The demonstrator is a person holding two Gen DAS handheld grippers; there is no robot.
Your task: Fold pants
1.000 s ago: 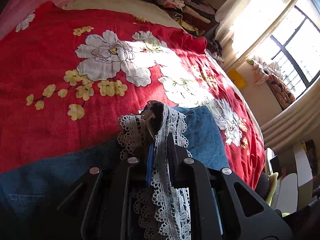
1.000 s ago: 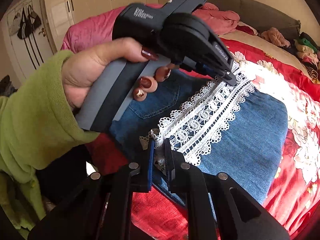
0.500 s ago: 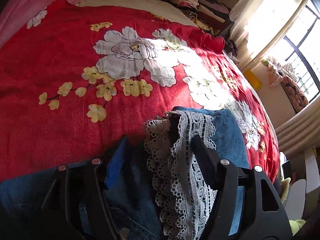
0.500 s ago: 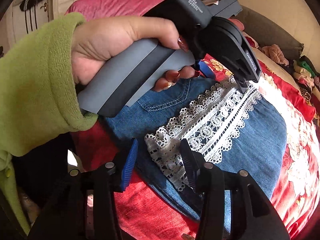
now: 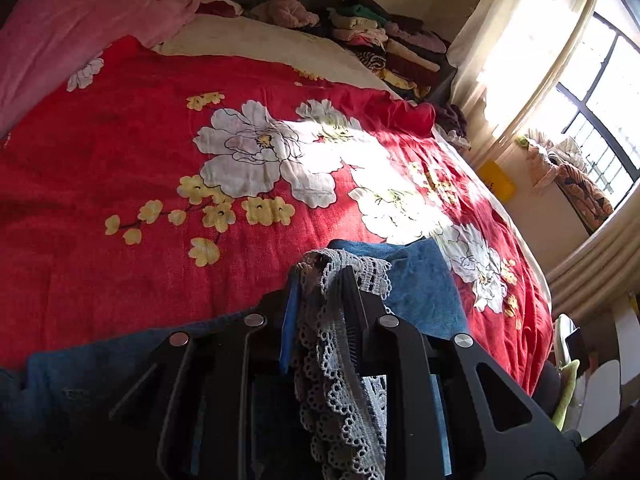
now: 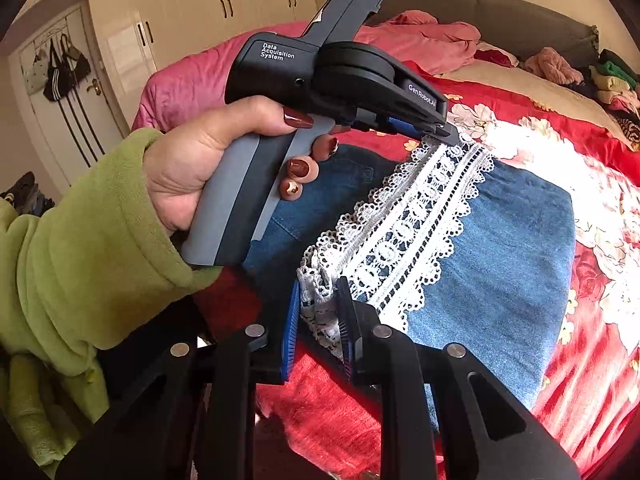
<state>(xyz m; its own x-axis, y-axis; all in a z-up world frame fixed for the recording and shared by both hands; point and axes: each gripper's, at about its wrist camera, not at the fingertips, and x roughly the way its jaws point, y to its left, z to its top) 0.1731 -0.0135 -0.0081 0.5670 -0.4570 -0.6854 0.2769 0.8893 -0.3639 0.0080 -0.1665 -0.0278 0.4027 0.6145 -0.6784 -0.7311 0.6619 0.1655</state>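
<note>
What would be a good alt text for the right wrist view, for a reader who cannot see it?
Two grippers pinch the white lace trim of blue denim pants on a red flowered bedspread: the right gripper at the near end, the left gripper, in a green-sleeved hand, at the far end.

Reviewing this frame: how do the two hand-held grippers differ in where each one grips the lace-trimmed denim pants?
The left hand-held gripper pinches the far end of the white lace band, over the middle of the red floral bedspread; the right hand-held gripper pinches the near end, by the bed's edge. Only the left one's holding hand, in a green sleeve, shows. Both have just closed onto lace over the blue denim pants.
</note>
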